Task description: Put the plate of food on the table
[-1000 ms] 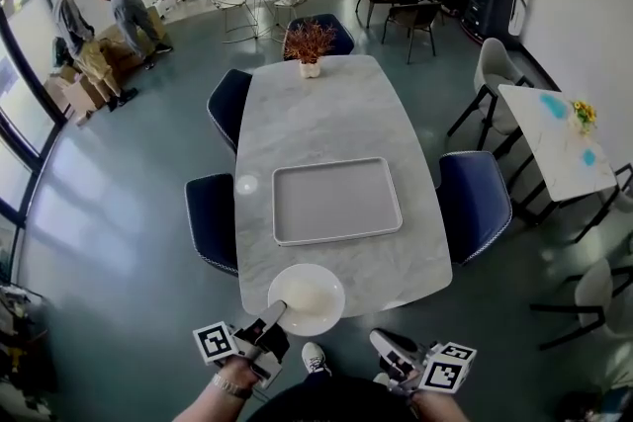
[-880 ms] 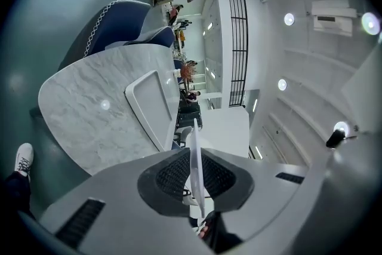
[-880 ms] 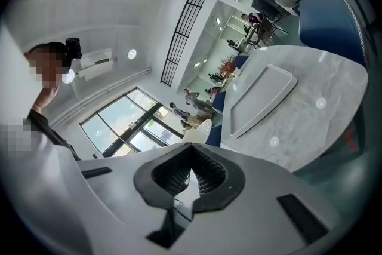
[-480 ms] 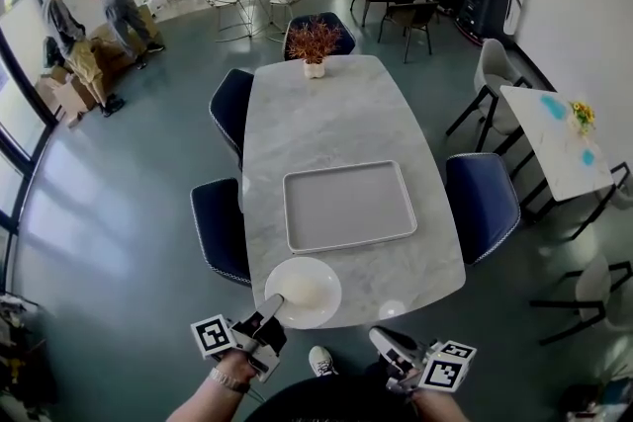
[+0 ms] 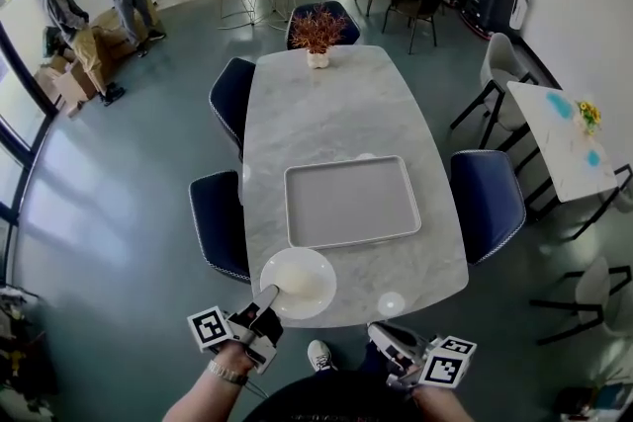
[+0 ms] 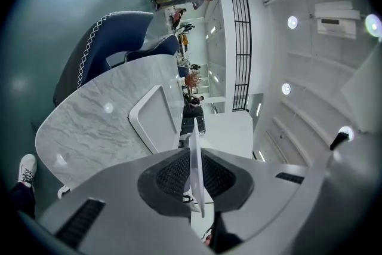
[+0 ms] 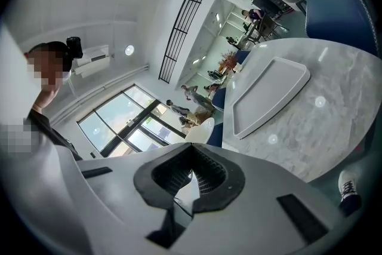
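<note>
— Where is the round white plate with pale food point(image 5: 297, 282)?
— Bottom centre, over the near edge of the grey marble table point(image 5: 336, 114), just below the grey rectangular tray point(image 5: 351, 203). The left gripper point(image 5: 269, 295) clamps its rim.
— The right gripper point(image 5: 381, 336)?
— Lower right, jaws slightly apart, nothing between them. Navy upholstered chairs point(image 5: 220, 222) flank the table.

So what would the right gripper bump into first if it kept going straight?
Probably the white plate, which shows just beyond its fingers. Depth is unclear, so it might pass beside the plate.
</note>
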Action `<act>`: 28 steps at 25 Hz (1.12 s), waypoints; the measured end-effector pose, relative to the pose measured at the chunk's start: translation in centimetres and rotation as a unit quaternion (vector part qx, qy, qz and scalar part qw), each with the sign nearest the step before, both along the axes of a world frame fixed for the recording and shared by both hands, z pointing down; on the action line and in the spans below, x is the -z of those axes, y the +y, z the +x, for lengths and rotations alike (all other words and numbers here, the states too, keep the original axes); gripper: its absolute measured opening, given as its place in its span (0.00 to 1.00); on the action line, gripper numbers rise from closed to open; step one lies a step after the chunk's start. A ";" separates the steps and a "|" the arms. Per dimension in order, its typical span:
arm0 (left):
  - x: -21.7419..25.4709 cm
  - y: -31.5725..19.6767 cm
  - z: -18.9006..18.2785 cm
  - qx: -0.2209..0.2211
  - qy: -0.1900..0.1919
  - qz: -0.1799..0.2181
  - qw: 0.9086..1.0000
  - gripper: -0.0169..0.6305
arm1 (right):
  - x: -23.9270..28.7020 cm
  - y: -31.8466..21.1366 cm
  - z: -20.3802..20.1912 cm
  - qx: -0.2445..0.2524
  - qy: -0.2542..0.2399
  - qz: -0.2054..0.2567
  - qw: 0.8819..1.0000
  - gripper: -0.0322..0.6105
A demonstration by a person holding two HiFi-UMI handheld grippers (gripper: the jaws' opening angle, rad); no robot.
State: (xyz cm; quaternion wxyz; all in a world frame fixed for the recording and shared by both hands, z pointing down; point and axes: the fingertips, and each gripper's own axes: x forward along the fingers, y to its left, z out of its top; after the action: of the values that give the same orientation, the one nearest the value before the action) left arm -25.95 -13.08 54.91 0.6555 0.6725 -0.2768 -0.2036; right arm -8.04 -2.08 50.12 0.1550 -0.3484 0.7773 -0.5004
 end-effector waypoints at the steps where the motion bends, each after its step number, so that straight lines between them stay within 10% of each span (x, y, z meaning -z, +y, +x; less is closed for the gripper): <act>1: -0.1 -0.2 0.2 0.003 -0.001 0.000 1.000 0.08 | 0.0 -0.4 0.2 0.004 0.000 0.000 1.000 0.07; 28: -5.1 -10.6 10.4 0.061 -0.042 -0.063 0.995 0.08 | -1.8 -7.8 9.8 0.031 -0.020 -0.032 0.999 0.07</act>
State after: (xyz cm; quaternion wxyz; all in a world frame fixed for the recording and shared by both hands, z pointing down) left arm -15.59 -23.69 59.99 0.6703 0.6198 -0.3574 -0.1970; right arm 1.78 -9.87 51.95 0.1440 -0.3187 0.7679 -0.5367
